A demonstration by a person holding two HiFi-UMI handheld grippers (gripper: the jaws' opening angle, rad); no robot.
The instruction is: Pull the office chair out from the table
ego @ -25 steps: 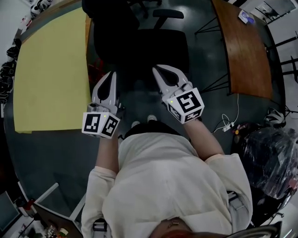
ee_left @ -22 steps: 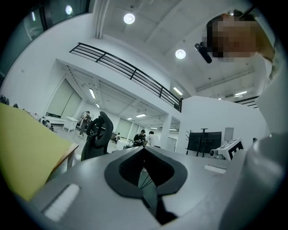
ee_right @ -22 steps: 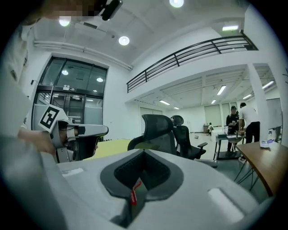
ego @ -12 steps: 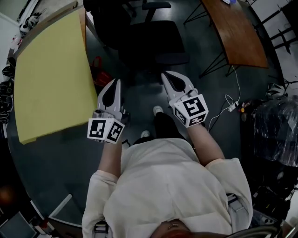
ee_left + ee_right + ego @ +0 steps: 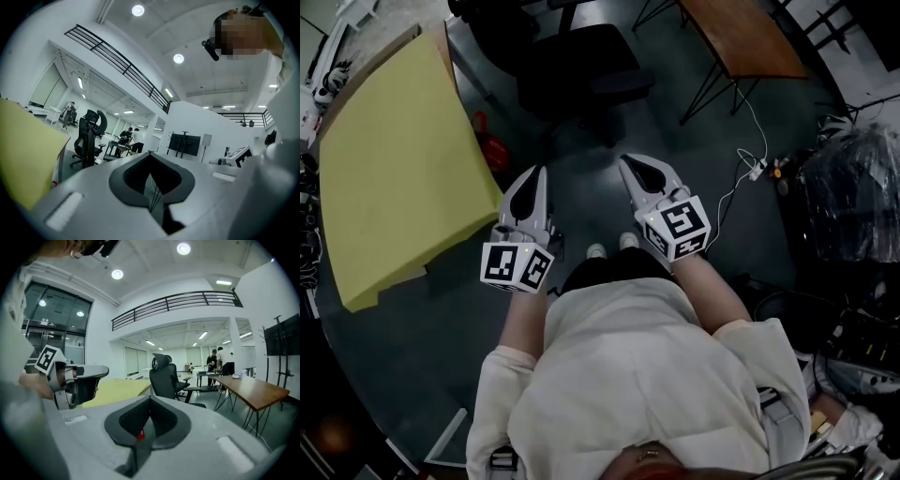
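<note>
1. Chair (image 5: 577,70) status: free-standing at upper centre of the head view, held by neither tool.
2. Left gripper (image 5: 533,178): jaws fully closed, nothing between them. The left gripper view confirms this (image 5: 150,161).
3. Right gripper (image 5: 636,171): jaws fully closed and empty. In its own view (image 5: 150,404) the chair (image 5: 164,373) appears beyond the tips, not in contact.
4. Change over the last second: the chair seat previously lay directly ahead of both sets of tips, near frame centre. It now sits higher in the frame, with bare floor between it and the tools. The table (image 5: 394,169) has likewise shifted up and left, so both grippers and the person have backed away together.
5. Surroundings: the chair stands to the right of the table's far corner, apart from its edge. A second, wooden table (image 5: 741,37) occupies the upper right.
6. Assessment: the chair appears already clear of the table. The withdrawal with closed, empty jaws suggests the pull is complete.
</note>
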